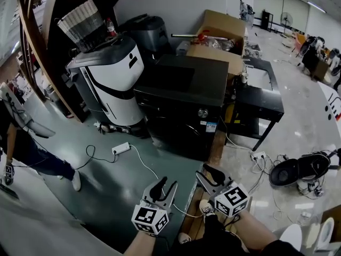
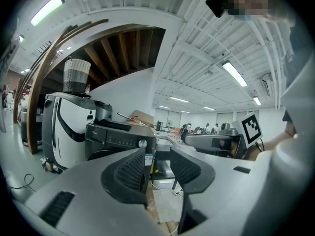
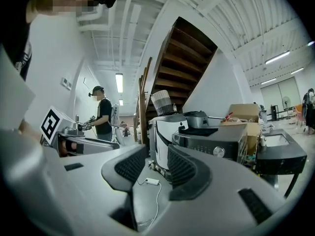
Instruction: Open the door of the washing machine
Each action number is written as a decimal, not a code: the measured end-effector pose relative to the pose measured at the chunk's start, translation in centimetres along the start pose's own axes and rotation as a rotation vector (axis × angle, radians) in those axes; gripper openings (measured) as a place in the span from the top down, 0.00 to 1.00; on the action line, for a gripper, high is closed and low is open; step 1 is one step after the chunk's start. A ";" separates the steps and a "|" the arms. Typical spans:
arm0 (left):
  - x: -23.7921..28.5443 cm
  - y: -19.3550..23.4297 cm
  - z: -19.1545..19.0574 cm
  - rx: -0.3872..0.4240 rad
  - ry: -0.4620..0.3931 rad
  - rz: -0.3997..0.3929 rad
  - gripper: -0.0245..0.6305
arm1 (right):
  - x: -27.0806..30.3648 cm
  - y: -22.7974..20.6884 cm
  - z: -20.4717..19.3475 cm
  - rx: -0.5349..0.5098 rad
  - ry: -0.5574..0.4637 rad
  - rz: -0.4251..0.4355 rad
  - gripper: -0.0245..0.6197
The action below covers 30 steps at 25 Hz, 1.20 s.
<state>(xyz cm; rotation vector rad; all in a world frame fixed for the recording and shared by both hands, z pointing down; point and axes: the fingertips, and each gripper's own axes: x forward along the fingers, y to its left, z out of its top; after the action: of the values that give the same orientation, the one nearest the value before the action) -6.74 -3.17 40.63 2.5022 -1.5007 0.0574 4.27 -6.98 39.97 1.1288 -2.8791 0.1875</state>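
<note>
The black front-loading washing machine (image 1: 181,103) stands on the floor a few steps ahead, its door shut and a silver knob (image 1: 202,112) on its front panel. Both grippers hover low in front of it, well short of it. My left gripper (image 1: 162,188) is open with nothing between its pads. My right gripper (image 1: 209,176) beside it is also open and empty. In the left gripper view the washing machine (image 2: 118,140) lies beyond the left gripper (image 2: 157,170). The right gripper view has the washing machine (image 3: 211,141) to the right of the right gripper (image 3: 156,167).
A white appliance (image 1: 114,79) with a basket (image 1: 82,23) on top stands left of the washer. A power strip (image 1: 121,148) and cables lie on the green floor. A black table (image 1: 261,97) and cardboard boxes (image 1: 224,28) are to the right. A person (image 1: 18,143) stands at far left.
</note>
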 end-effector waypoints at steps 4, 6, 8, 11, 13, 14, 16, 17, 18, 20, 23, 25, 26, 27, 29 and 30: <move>2.6 0.8 0.3 -0.008 -0.010 0.009 0.66 | 1.9 -2.5 0.0 -0.008 0.000 0.013 0.70; 3.9 1.2 0.5 -0.004 -0.013 0.013 0.64 | 2.8 -3.9 0.1 -0.015 -0.003 0.015 0.69; 5.1 1.8 0.6 -0.002 -0.013 0.019 0.63 | 3.7 -5.2 0.2 -0.026 -0.001 0.012 0.68; 6.8 2.7 0.8 -0.001 -0.015 0.034 0.63 | 5.2 -7.0 -0.1 -0.050 0.015 0.019 0.66; 8.1 3.3 0.7 -0.001 -0.015 0.042 0.63 | 6.1 -8.3 -0.4 -0.059 0.024 0.023 0.65; 8.8 3.6 0.6 -0.002 -0.012 0.045 0.63 | 6.6 -9.0 -0.7 -0.059 0.028 0.025 0.65; 10.2 4.0 0.2 -0.007 -0.007 0.051 0.63 | 7.4 -10.4 -1.3 -0.057 0.034 0.030 0.65; 10.8 4.2 0.1 -0.009 -0.005 0.053 0.63 | 7.8 -11.0 -1.5 -0.056 0.038 0.031 0.65; 11.4 4.3 0.0 -0.011 -0.004 0.055 0.63 | 8.2 -11.6 -1.8 -0.055 0.043 0.032 0.65; 12.6 4.7 -0.2 -0.012 -0.005 0.059 0.63 | 9.0 -12.8 -2.4 -0.056 0.054 0.034 0.65; 14.5 5.4 -0.5 -0.005 -0.011 0.067 0.63 | 10.5 -14.6 -3.6 -0.071 0.067 0.038 0.64; 15.5 5.7 -0.8 -0.001 -0.016 0.071 0.63 | 11.5 -15.5 -4.4 -0.080 0.076 0.043 0.64; 15.9 5.9 -0.8 0.000 -0.019 0.073 0.63 | 12.0 -16.0 -4.8 -0.082 0.082 0.045 0.64; 16.4 6.2 -0.8 0.001 -0.022 0.074 0.63 | 12.5 -16.5 -5.2 -0.082 0.088 0.046 0.64; 17.4 6.7 -0.7 0.003 -0.028 0.079 0.63 | 13.6 -17.5 -5.8 -0.078 0.100 0.050 0.64; 17.8 6.9 -0.8 0.004 -0.030 0.082 0.63 | 14.2 -18.0 -6.2 -0.074 0.104 0.053 0.64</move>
<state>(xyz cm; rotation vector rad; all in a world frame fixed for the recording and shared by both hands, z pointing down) -4.20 -21.59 45.18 2.4544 -1.6159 0.0358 6.11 -28.87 49.03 1.0005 -2.8015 0.1365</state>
